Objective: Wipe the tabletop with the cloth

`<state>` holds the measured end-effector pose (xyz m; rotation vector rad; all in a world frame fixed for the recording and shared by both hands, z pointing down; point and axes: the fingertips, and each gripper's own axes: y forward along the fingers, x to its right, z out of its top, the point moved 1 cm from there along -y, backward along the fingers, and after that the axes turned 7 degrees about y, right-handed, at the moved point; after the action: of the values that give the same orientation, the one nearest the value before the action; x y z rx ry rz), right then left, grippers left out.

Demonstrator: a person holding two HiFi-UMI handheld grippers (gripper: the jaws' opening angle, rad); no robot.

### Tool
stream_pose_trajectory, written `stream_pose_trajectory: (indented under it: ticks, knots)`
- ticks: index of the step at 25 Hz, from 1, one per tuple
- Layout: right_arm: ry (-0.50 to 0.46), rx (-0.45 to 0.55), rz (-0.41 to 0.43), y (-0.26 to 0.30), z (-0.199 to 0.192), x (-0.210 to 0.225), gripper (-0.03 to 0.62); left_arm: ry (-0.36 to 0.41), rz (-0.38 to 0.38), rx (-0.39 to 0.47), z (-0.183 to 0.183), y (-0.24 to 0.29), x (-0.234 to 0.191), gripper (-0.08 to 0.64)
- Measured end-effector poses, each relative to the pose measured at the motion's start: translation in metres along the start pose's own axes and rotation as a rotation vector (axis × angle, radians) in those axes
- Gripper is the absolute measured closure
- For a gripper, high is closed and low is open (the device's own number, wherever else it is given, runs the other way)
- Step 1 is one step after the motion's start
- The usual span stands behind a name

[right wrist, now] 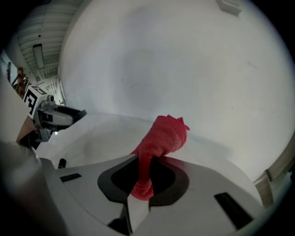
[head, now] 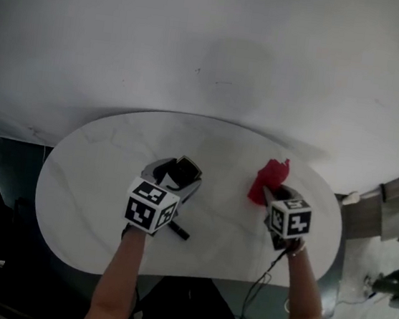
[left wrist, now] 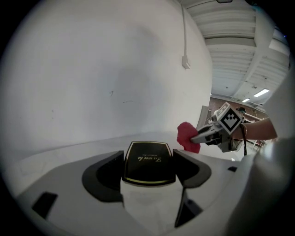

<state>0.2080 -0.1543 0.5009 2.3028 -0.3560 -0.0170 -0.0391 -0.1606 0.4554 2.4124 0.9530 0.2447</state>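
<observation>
— What took up most of the head view?

— A plain white wall (head: 214,41) at the back. Below it stood the counter (head: 96,178), a rounded white top with faint grey veining.

— And the two tools?

— Both were over the counter, well apart. The left tool (head: 171,181) was near the middle and the right tool (head: 274,197) was towards the right end, each with its marker cube facing up.

— What was the left one doing?

— Its jaws were closed against the two sides of a flat black box (left wrist: 148,161) with a thin gold border and gold script on the lid. The box sat squarely between them.

— And the right one?

— Its jaws were pressed together on the red cloth (right wrist: 163,136). A narrow tail of the fabric ran down between them. The rest stood up beyond the tips in a crumpled bunch, over the counter's right part and close to the wall side.

— Was the cloth touching the counter?

— I couldn't tell. It threw a shadow on the top just behind it.
</observation>
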Motion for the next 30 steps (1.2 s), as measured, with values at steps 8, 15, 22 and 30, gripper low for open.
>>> stream_pose_trajectory:
  ticks: [8,15,22,30]
  knots:
    - [-0.092,0.217,0.083,-0.040,0.046,-0.068,0.546,0.004,0.054,0.006,0.002,-0.015,0.001,0.224]
    - [-0.064,0.341,0.201,-0.069,0.064,-0.118,0.546,-0.017,0.092,0.004,-0.005,-0.024,-0.004,0.224]
    - [-0.045,0.405,0.242,-0.087,0.061,-0.137,0.546,-0.038,0.129,-0.013,-0.017,-0.024,-0.013,0.224]
    - [-0.025,0.417,0.269,-0.085,0.063,-0.144,0.546,-0.042,0.193,-0.076,-0.026,0.017,-0.042,0.224]
